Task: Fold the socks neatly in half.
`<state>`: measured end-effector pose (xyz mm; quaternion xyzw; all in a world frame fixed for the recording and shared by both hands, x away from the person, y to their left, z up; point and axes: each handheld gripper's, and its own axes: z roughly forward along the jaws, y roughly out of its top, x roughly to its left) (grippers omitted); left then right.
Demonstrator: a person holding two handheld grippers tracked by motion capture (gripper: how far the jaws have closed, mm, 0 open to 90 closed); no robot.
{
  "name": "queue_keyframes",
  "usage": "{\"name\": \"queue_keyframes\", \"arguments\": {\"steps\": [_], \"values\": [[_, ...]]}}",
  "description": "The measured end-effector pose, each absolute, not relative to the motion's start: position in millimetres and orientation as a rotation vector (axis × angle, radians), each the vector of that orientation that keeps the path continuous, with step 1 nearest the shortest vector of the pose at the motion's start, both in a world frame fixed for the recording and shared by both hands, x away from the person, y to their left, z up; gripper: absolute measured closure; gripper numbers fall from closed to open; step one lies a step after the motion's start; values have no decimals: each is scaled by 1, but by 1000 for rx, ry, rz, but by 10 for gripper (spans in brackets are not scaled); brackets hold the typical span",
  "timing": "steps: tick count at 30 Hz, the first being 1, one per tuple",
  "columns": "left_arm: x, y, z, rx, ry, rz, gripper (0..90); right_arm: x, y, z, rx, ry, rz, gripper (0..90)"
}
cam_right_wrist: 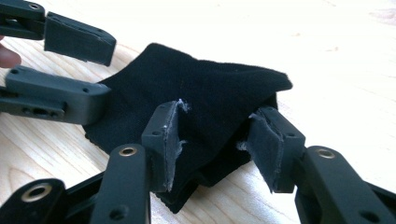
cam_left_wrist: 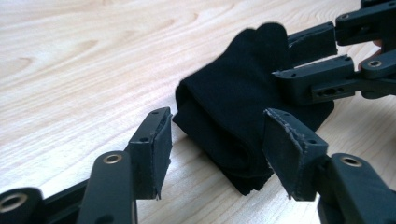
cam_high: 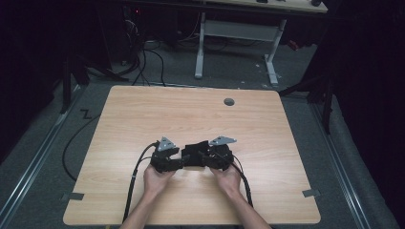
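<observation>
Black cloth (cam_left_wrist: 233, 107) lies folded on the worktop (cam_high: 143, 114) between both sets of released jaws, so closing unevenly would probably undo the fold.

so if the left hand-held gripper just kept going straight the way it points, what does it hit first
Most likely the folded black cloth, which lies right ahead between the open jaws of the left hand-held gripper. The right hand-held gripper sits beyond it, at the cloth's far side.

Light wood-grain tabletop (cam_high: 143, 114) with a grey cable grommet (cam_high: 229, 101) near its far edge stands on grey carpeted floor (cam_high: 28, 152), a second desk with white legs (cam_high: 199, 45) behind it, black cables (cam_high: 143, 62) on the floor, surroundings dark, lighting dim.
</observation>
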<state>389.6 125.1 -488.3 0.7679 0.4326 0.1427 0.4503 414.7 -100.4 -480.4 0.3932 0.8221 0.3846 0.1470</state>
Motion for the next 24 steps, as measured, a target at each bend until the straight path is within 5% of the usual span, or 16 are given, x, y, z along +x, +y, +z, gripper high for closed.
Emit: {"name": "queue_keyframes", "arguments": {"steps": [24], "values": [[372,150,-465,1815,1068,405,413,402,-138,-457,1130,2254,1219,528]]}}
